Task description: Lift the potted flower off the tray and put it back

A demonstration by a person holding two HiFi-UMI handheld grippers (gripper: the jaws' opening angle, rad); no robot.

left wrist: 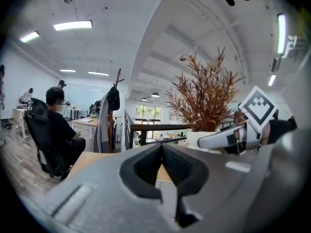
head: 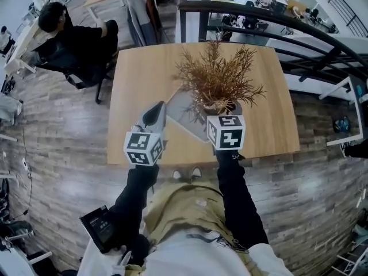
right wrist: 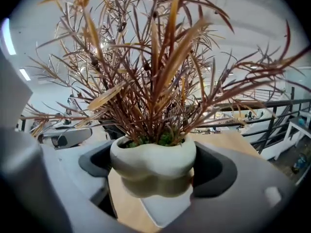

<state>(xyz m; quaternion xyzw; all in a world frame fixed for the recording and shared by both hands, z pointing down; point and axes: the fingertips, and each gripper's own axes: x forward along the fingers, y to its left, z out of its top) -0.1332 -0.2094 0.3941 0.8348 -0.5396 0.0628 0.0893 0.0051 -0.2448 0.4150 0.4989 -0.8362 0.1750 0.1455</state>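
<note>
Gripping: the right gripper (right wrist: 154, 178) is clamping the potted flower (right wrist: 151, 154) by its pale, bulging pot, one dark pad pressing on each side.
Flower's place: the pot is sitting between those jaws over a corner of the tray (right wrist: 163, 210). I cannot tell whether its base is touching the tray or hanging clear.
Foliage: dry, reddish-brown sprigs are fanning up and out over the middle of the bench (head: 138, 79).
Left gripper (left wrist: 162, 147): its jaws are lying pressed together with nothing between them, pointing across the bench past the plant.
Left gripper's place: it is hovering by the tray's left edge, near the right gripper.
Tray: the grey rectangular sheet is lying askew on the bench, toward the front edge.
Bench: the pale wooden top is standing on a plank floor (head: 52, 148).
Room: a person (head: 72, 39) in dark clothes is sitting at a desk beyond the bench's far left corner, and a dark railing (head: 270, 17) is curving past on the far right.
</note>
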